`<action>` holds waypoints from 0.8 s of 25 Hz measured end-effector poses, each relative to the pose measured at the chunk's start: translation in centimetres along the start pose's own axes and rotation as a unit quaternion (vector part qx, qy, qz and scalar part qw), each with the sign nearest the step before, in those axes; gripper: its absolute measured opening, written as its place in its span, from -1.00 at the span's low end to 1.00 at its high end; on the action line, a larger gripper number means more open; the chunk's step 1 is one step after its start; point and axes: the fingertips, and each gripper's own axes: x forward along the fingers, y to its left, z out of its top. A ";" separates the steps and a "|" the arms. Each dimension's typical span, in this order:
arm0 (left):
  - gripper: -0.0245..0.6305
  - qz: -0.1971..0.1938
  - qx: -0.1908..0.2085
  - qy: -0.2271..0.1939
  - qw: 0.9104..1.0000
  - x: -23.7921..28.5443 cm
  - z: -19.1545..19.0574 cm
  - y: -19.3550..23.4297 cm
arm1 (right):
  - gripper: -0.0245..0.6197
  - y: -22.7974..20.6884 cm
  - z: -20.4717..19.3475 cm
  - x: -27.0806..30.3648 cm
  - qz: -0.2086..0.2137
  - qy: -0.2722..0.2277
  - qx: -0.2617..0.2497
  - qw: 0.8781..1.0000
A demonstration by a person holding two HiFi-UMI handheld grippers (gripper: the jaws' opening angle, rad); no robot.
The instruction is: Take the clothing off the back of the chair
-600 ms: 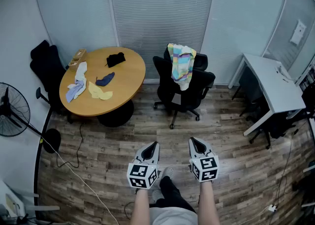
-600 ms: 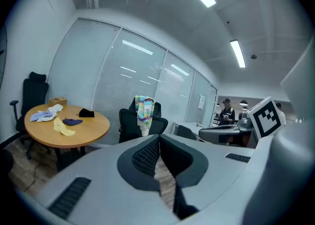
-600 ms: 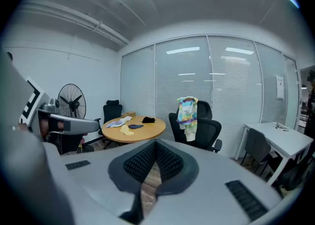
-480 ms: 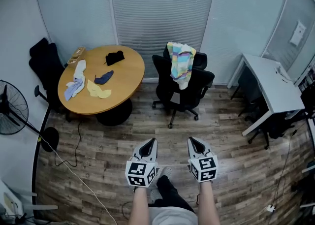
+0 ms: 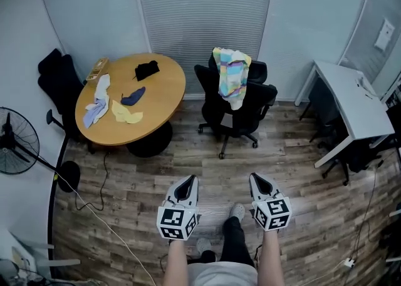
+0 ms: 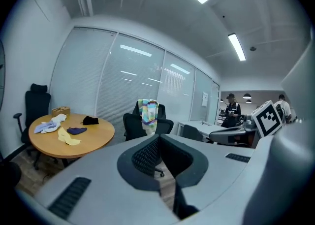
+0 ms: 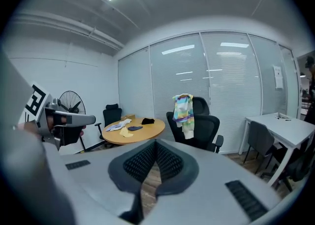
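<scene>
Both closed and empty, left hand-held gripper [image 5: 187, 183] and right hand-held gripper [image 5: 258, 181] face the chair [image 5: 241, 116]; its striped garment [image 5: 231, 78] (soft, light, probably) wants pinching at the top fold.

Clothing [image 5: 231, 79] on chair [image 5: 235, 111] back, table [image 5: 156, 112] left of chair
</scene>
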 end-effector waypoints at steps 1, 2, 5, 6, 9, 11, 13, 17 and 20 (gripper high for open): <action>-0.84 0.002 0.003 0.003 1.000 0.5 0.0 0.2 | -0.85 -0.6 -0.2 0.3 0.002 0.001 0.004 1.000; -0.84 0.006 0.004 0.003 1.000 1.1 0.1 0.5 | -0.85 -1.3 -0.3 0.6 0.003 0.002 0.006 1.000; -0.84 0.028 0.003 0.011 1.000 3.9 0.1 1.6 | -0.85 -4.3 0.0 1.8 -0.002 0.003 0.001 1.000; -0.84 0.041 0.007 0.022 0.999 5.0 -0.1 2.0 | -0.86 -5.5 0.2 2.2 -0.002 0.005 -0.001 1.000; -0.84 0.059 0.009 0.045 0.997 8.8 -0.3 2.0 | -0.85 -9.6 1.4 2.8 0.004 0.005 0.007 1.000; -0.84 0.055 0.004 0.044 0.997 11.5 0.5 1.2 | -0.85 -12.3 2.1 3.4 0.011 0.000 0.019 1.000; -0.84 0.058 0.012 0.044 0.997 14.1 1.6 0.3 | -0.86 -15.2 2.6 4.4 0.016 -0.003 0.028 0.999; -0.84 0.068 0.022 0.043 0.996 18.6 3.2 -1.5 | -0.85 -20.6 3.3 5.8 0.026 -0.009 0.045 0.999; -0.84 0.083 0.023 0.040 0.995 21.5 4.3 -2.5 | -0.86 -24.0 4.2 7.0 0.042 -0.009 0.047 0.998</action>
